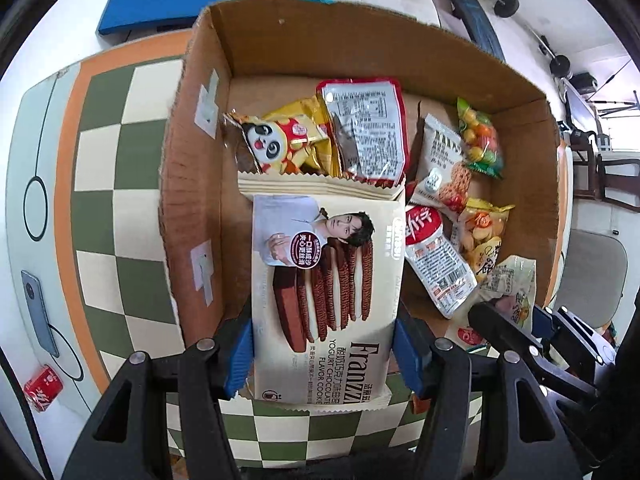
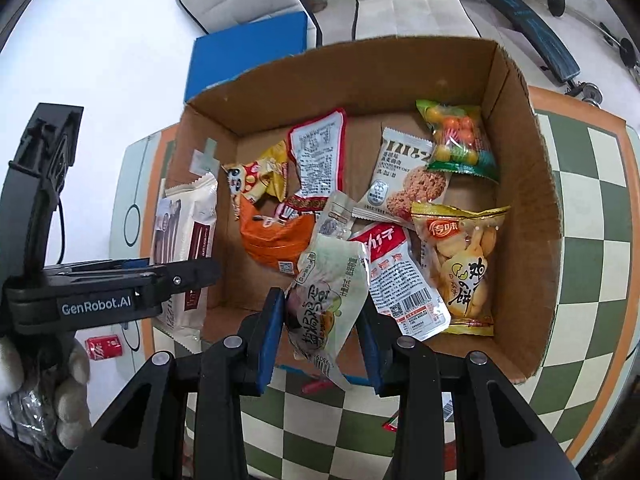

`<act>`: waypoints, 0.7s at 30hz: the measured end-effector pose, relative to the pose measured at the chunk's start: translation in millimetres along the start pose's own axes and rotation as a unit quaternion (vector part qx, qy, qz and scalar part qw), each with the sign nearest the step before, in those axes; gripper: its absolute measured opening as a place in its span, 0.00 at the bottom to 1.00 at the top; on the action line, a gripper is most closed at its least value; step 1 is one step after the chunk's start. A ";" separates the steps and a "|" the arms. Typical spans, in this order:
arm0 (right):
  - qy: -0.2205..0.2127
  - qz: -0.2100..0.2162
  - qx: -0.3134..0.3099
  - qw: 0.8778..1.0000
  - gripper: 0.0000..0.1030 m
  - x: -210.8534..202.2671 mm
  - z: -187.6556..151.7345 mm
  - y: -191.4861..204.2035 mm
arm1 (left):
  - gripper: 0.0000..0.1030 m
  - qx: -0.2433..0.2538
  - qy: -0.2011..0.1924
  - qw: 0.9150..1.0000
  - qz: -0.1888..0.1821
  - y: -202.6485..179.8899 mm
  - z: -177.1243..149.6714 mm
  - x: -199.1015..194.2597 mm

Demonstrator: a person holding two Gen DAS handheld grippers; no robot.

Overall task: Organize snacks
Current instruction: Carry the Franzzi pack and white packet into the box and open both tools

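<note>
Both claws grip packets above the cardboard box (image 2: 516, 216): left claw (image 1: 324, 354) cookies (image 1: 324, 288), right claw (image 2: 320, 342) pouch (image 2: 328, 296).

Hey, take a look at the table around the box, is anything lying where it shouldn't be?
Yes. A red soda can lies tipped on its side on the table, left of the cardboard box, away from the snacks. Nothing looks spilled.

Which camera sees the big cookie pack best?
The left wrist view: the cookie pack fills its middle, front facing up, between the left claw's fingers. The right wrist view shows it only edge-on at the left.
</note>
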State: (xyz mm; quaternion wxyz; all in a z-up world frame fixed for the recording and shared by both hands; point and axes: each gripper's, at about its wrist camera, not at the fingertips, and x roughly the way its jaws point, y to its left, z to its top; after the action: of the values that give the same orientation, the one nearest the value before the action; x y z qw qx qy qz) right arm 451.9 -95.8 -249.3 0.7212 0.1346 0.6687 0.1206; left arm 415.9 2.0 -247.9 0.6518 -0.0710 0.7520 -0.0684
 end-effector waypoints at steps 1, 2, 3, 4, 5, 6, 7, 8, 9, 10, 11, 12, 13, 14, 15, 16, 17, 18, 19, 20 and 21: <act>0.003 0.000 0.002 1.000 0.38 2.0 0.1 -0.8 | 0.56 0.006 0.005 1.000 0.000 -1.9 -0.3 2.6; 0.004 -0.001 0.004 1.000 0.38 2.8 0.1 -1.3 | 0.56 0.007 0.008 1.000 0.003 -2.4 0.8 4.9; 0.008 -0.002 0.004 1.000 0.38 5.1 0.3 -1.8 | 0.56 0.007 0.008 1.000 0.010 -1.9 0.0 6.0; 0.013 -0.005 0.005 1.000 0.38 7.4 0.5 -2.1 | 0.57 0.005 0.006 1.000 0.016 -1.3 -0.5 6.4; 0.019 -0.008 0.005 1.000 0.38 9.6 0.7 -2.2 | 0.57 0.005 0.005 1.000 0.018 -1.4 -0.3 6.2; 0.023 -0.009 0.007 1.000 0.41 11.0 1.0 -2.4 | 0.67 0.005 0.002 1.000 0.020 -0.9 -0.1 5.4; 0.026 -0.010 0.008 1.000 0.59 12.0 1.4 -2.7 | 0.75 0.003 -0.004 1.000 0.018 0.2 -0.1 3.2; 0.027 -0.014 0.009 1.000 0.82 12.0 1.9 -2.7 | 0.83 0.002 -0.006 1.000 0.018 0.6 0.0 1.7; 0.027 -0.017 0.009 0.999 0.86 12.6 2.5 -3.2 | 0.83 -0.002 -0.011 1.000 0.017 1.8 -0.7 -1.1; 0.025 -0.020 0.008 0.999 0.86 11.6 2.8 -3.0 | 0.83 -0.006 -0.015 1.000 0.017 3.0 -1.0 -4.2; 0.024 -0.021 0.008 0.999 0.86 9.2 3.3 -2.9 | 0.83 -0.006 -0.017 1.000 0.016 3.0 -1.3 -6.0; 0.022 -0.023 0.010 0.999 0.86 7.1 3.9 -3.1 | 0.83 -0.008 -0.023 1.000 0.016 3.6 -2.0 -9.4; 0.021 -0.023 0.011 0.999 0.86 6.1 4.4 -3.5 | 0.83 -0.007 -0.025 1.000 0.016 3.5 -2.9 -12.0; 0.019 -0.023 0.012 0.999 0.86 4.1 4.9 -3.9 | 0.83 -0.007 -0.026 0.999 0.017 2.9 -3.7 -13.6; 0.016 -0.025 0.014 0.999 0.86 1.6 5.3 -4.2 | 0.83 -0.008 -0.030 0.999 0.018 2.8 -5.1 -16.4; 0.015 -0.026 0.014 0.999 0.86 -0.1 5.5 -4.2 | 0.83 -0.008 -0.031 0.999 0.018 2.2 -6.6 -18.8; 0.012 -0.028 0.016 0.999 0.86 -2.2 5.8 -4.5 | 0.83 -0.008 -0.032 0.999 0.017 1.5 -8.2 -20.5; 0.009 -0.030 0.015 0.999 0.86 -4.9 5.6 -4.3 | 0.83 -0.008 -0.035 0.999 0.017 0.4 -10.0 -22.6; 0.007 -0.032 0.015 0.999 0.86 -6.3 6.0 -4.1 | 0.83 -0.006 -0.038 0.999 0.016 -1.0 -12.2 -25.6; 0.005 -0.036 0.016 0.999 0.86 -8.3 5.7 -4.3 | 0.83 -0.006 -0.041 0.999 0.017 -2.6 -13.6 -27.6; 0.001 -0.038 0.014 0.999 0.86 -11.5 4.6 -3.7 | 0.83 -0.006 -0.044 0.999 0.017 -4.3 -16.0 -31.1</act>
State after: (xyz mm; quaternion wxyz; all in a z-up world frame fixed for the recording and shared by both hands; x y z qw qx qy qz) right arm 455.6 -103.5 -239.6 0.7229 0.1192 0.6753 0.0842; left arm 404.4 4.0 -214.6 0.6851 -0.0653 0.7238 -0.0500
